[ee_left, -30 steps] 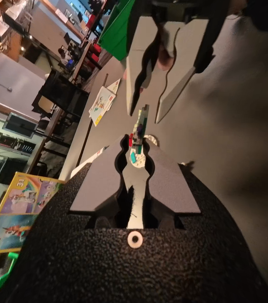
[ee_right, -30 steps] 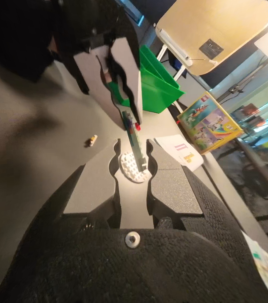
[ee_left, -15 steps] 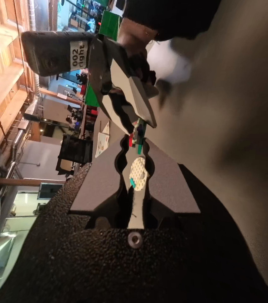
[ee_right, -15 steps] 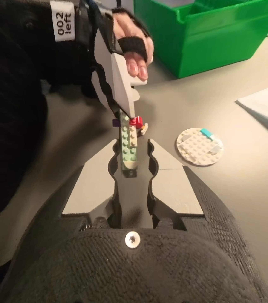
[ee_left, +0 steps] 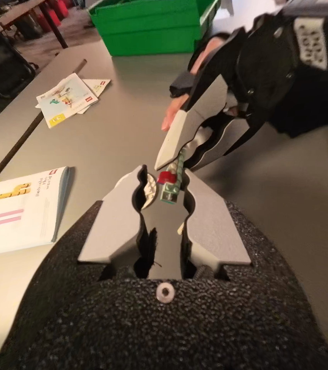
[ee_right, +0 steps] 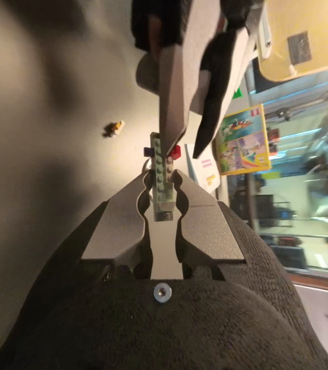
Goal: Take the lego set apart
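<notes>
The lego set is a pale green studded strip (ee_right: pixel 162 190) with a red piece (ee_right: pixel 175 154) and a purple piece (ee_right: pixel 148 151) at its far end. My right gripper (ee_right: pixel 161 172) is shut on the strip's near end and holds it above the table. In the left wrist view the strip (ee_left: pixel 170 192) hangs between my left gripper's tips, close to the right finger. My left gripper (ee_left: pixel 165 171) is open around it without clamping. The right gripper (ee_left: pixel 176 164) shows there from the upper right. A white round plate (ee_left: pixel 151 190) lies on the table behind.
A green bin (ee_left: pixel 151 26) stands at the far edge of the grey table (ee_left: pixel 119 130). Instruction booklets (ee_left: pixel 14 210) (ee_left: pixel 69 100) lie to the left. A small tan piece (ee_right: pixel 116 128) lies loose. A set box (ee_right: pixel 243 140) stands off the table edge. The tips of both grippers are at nearly the same place. My right gripper's tips are some 4 cm from the white round plate (ee_left: pixel 151 190).
The right gripper has shut on the strip's end. The left gripper, which held the strip, has opened and let go. Both views have swung round.
</notes>
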Action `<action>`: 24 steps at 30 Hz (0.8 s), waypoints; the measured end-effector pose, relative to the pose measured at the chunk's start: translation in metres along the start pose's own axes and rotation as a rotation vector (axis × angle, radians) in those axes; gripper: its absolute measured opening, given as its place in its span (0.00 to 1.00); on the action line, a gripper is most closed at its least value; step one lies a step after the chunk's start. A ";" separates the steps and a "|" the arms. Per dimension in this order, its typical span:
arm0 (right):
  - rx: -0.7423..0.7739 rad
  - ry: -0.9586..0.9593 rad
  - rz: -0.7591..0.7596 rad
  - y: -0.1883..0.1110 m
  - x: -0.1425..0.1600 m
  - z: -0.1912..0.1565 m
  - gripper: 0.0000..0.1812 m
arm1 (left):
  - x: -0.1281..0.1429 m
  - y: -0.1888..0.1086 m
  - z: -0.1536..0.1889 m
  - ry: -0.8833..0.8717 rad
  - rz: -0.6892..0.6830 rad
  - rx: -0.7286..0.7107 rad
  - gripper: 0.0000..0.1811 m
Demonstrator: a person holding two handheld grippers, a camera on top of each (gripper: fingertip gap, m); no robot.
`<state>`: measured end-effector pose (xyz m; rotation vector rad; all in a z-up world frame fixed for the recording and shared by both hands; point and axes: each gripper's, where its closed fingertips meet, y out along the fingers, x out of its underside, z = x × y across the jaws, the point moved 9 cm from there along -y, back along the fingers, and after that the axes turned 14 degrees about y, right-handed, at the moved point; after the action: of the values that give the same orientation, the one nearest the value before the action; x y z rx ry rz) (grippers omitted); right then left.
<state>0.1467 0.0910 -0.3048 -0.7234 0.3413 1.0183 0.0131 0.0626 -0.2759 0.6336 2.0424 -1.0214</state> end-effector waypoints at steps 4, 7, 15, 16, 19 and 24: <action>0.057 -0.174 -0.009 0.003 -0.004 -0.008 0.10 | 0.001 0.003 0.004 0.045 -0.090 0.073 0.09; 0.107 -0.291 -0.016 0.004 -0.006 -0.011 0.10 | 0.001 0.000 0.002 0.012 -0.100 0.102 0.09; 0.197 -0.475 0.009 0.001 -0.014 -0.014 0.10 | 0.002 -0.004 0.000 -0.017 -0.154 0.159 0.13; 0.195 -0.469 0.015 0.001 -0.014 -0.014 0.10 | 0.001 -0.005 0.000 -0.005 -0.153 0.156 0.12; 0.191 -0.404 0.007 0.001 -0.015 -0.011 0.10 | -0.001 -0.006 0.001 0.071 -0.145 0.111 0.11; 0.146 -0.239 -0.052 0.000 -0.012 -0.004 0.09 | -0.005 -0.001 0.009 0.259 -0.163 -0.018 0.10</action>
<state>0.1404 0.0803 -0.3012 -0.4703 0.1861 1.0072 0.0185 0.0542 -0.2752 0.6246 2.3583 -1.0572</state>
